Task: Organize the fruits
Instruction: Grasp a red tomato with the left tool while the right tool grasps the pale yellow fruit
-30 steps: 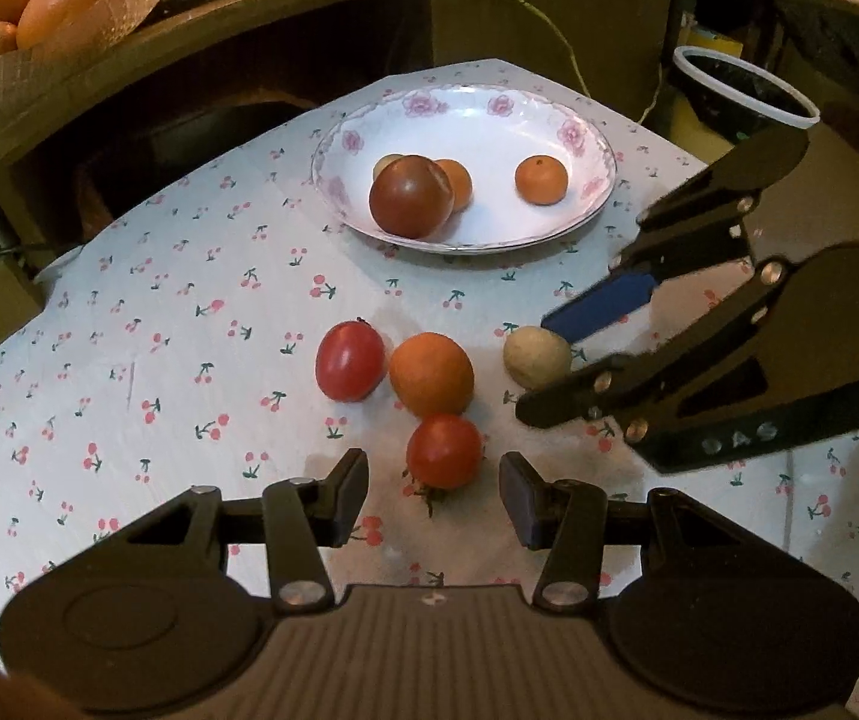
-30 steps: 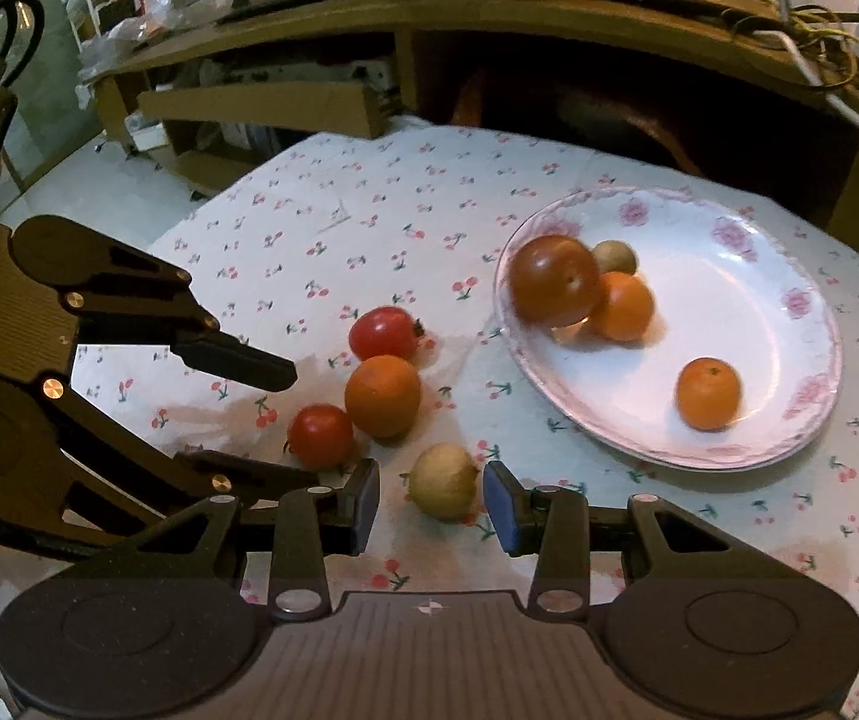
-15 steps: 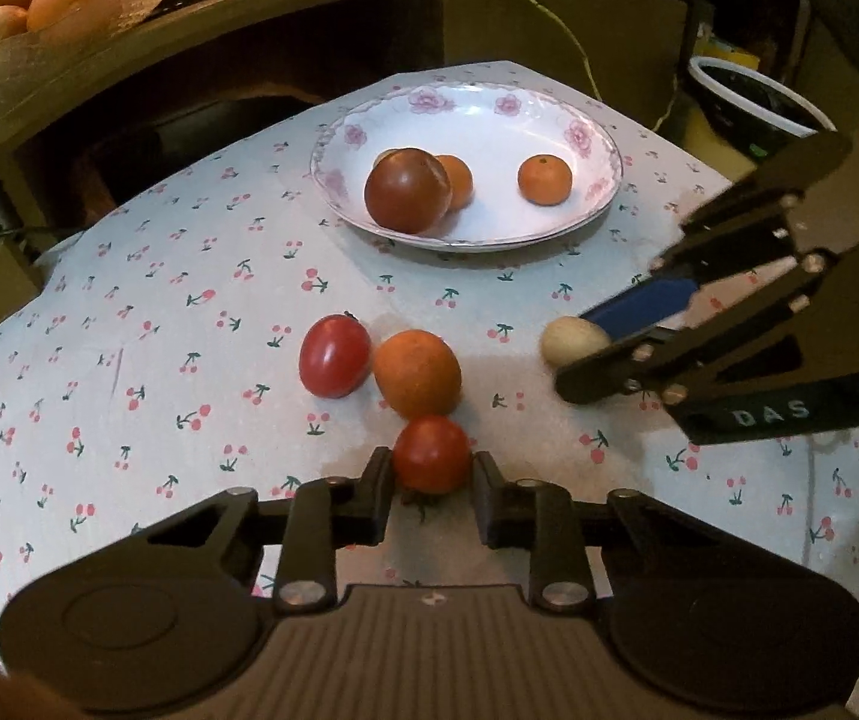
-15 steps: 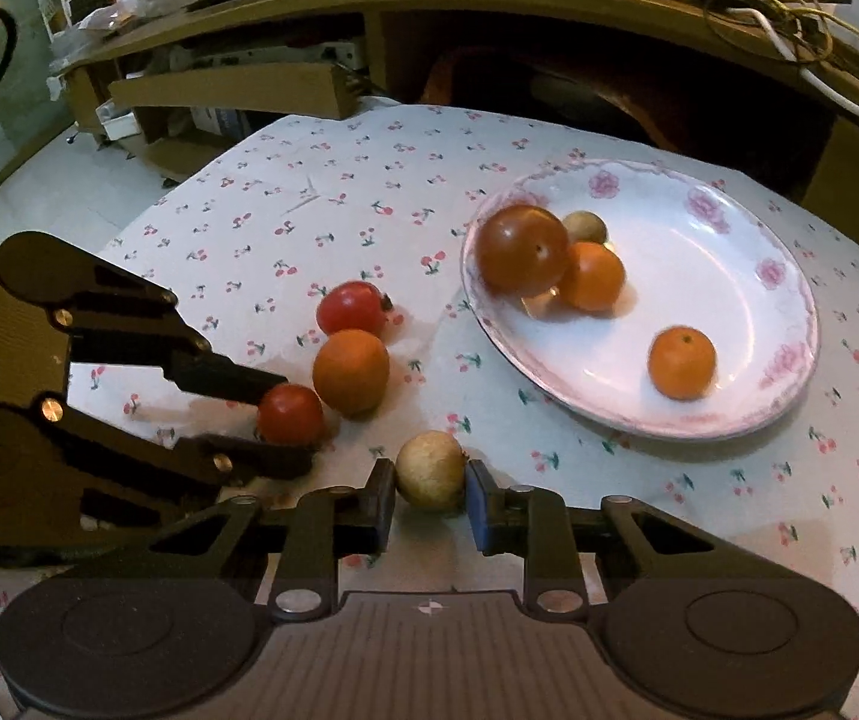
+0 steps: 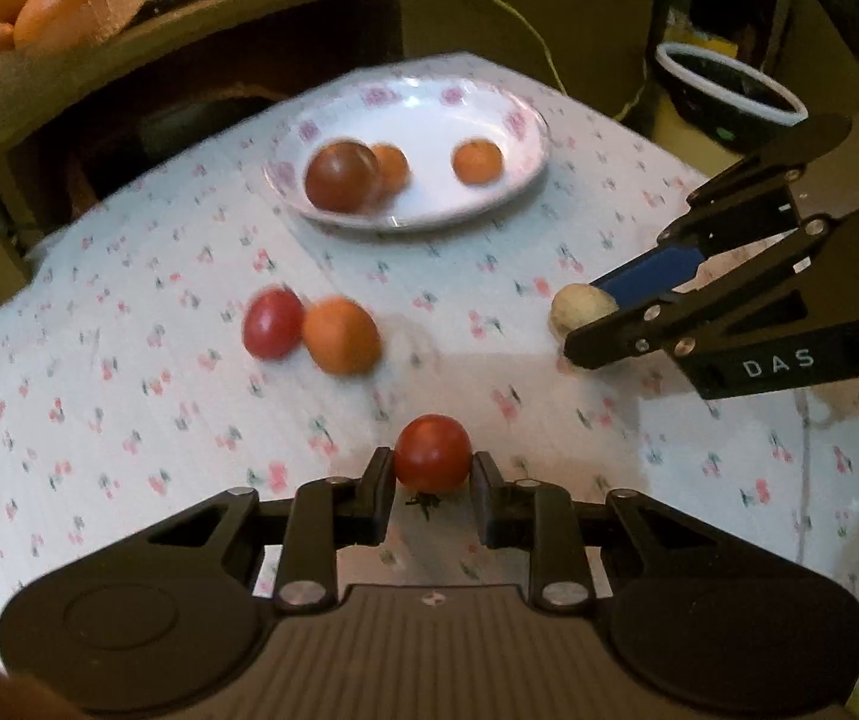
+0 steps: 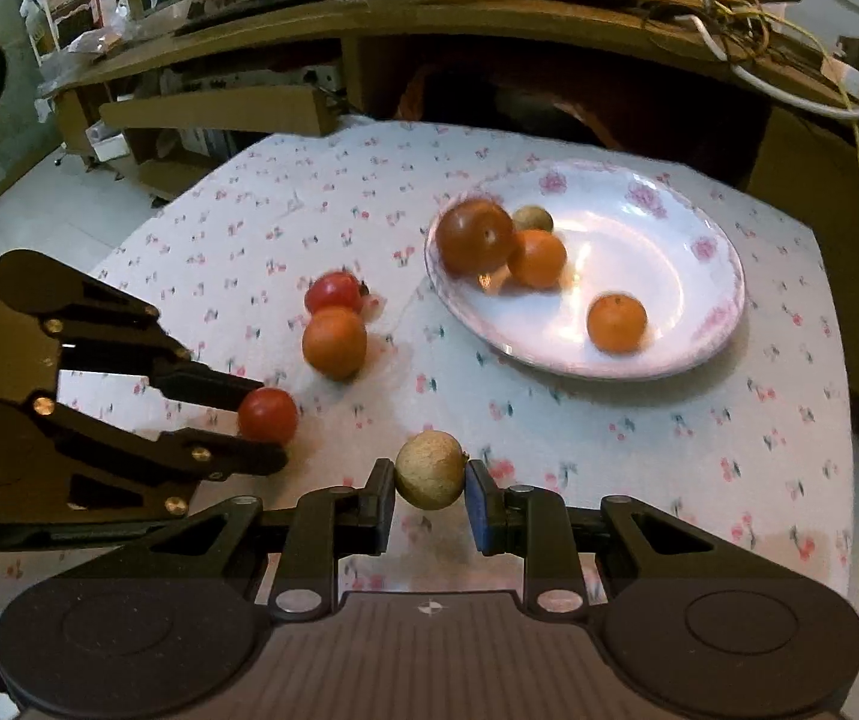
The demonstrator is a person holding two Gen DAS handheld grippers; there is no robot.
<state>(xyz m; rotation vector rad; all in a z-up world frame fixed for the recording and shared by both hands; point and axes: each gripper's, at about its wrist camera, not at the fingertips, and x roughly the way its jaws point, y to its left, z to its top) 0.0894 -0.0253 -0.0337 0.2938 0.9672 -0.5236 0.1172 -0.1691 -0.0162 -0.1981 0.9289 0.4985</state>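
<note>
Gripping a red tomato (image 5: 433, 452), the left gripper (image 5: 433, 474) fingers mirror the right gripper (image 6: 429, 489) clamping a tan fruit (image 6: 429, 469).

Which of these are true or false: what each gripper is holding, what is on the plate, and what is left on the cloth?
1. The left gripper grips a red tomato. True.
2. The right gripper holds an orange. False: a small tan fruit.
3. The plate is empty. False: it holds four fruits.
4. A loose tomato and orange lie on the tablecloth. True.
</note>
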